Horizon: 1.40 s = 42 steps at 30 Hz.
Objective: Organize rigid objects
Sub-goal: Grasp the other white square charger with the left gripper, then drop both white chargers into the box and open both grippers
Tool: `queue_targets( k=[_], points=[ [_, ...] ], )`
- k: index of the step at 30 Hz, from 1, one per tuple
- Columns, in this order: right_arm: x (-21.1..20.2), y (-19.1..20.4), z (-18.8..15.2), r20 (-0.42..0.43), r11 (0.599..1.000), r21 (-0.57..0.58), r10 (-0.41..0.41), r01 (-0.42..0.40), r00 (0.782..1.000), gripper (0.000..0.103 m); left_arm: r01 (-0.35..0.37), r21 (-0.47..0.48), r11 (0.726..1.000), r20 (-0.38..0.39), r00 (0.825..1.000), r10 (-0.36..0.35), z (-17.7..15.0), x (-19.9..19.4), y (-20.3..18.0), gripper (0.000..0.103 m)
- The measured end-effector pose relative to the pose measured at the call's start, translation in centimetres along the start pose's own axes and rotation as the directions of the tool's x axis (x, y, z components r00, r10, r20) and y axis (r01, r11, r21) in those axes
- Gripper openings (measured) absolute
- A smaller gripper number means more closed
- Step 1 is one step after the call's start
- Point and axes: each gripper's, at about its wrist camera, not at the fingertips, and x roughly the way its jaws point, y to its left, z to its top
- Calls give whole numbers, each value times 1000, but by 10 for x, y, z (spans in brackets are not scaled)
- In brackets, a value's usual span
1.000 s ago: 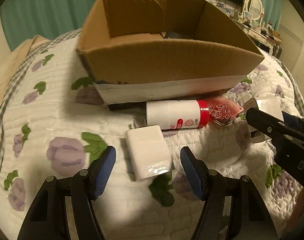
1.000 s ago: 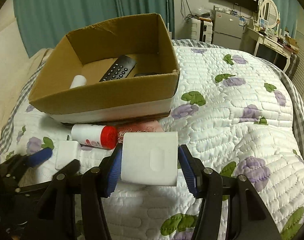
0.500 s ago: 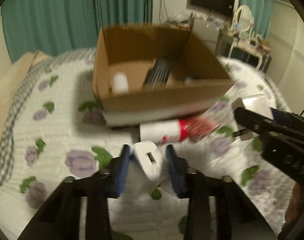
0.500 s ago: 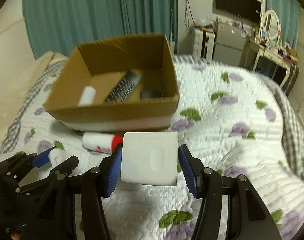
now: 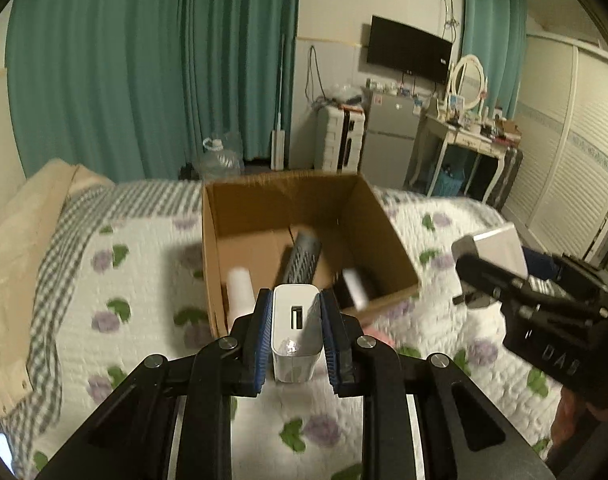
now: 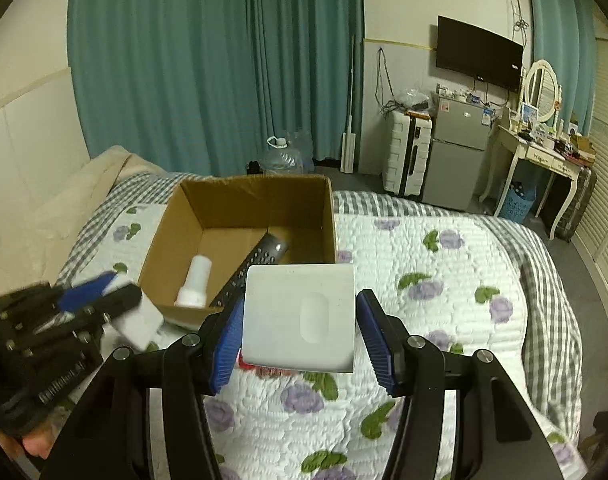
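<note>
While both grippers are being held above the floral quilt (image 6: pixel 444 320), a small white USB charger block (image 5: pixel 295 332), its port facing the camera, is being clamped end-up between the blue pads of the left gripper (image 5: pixel 295 336). A larger flat white adapter (image 6: pixel 298 316), marked by an oval recess, is being pinched by the right gripper (image 6: pixel 298 336). Beyond them, a remote control (image 6: pixel 256 268) and a white bottle (image 6: pixel 194 286) are being kept in the open cardboard box (image 6: pixel 240 204).

Left gripper (image 5: pixel 295 332) and right gripper (image 6: pixel 300 330), jaws clamped.
</note>
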Motion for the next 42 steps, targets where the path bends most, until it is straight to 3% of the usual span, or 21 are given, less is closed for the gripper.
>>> queue_targets(
  k=[7,19,21,23,36,37,39,42],
  points=[
    [24,-1,33,25,1000,-19,6,-6,1000,55,-17,12,1000,25,1000,16,34,34,3,23],
    [106,-5,23,-57,999,7,38,-37,998,55,-25,52,998,-80,996,30,18,132,11,24],
    [114,-5,22,-64,999,8,39,-39,997,55,-37,58,998,-83,996,42,15,136,11,32],
    [120,-6,24,-63,999,12,41,-40,997,55,-75,57,996,-74,994,79,14,136,13,69],
    [151,8,29,-47,998,-17,64,-65,997,55,-83,5,997,1,997,83,14,101,30,69],
    [152,9,29,-43,998,-15,66,-67,997,57,-86,3,996,7,996,86,14,96,30,69],
    [148,8,28,-29,998,-12,53,-54,998,69,-88,-1,996,16,996,88,13,87,31,69],
    [130,4,28,-11,999,12,48,-48,999,72,-94,-5,996,23,995,94,11,71,31,69]
  ],
)
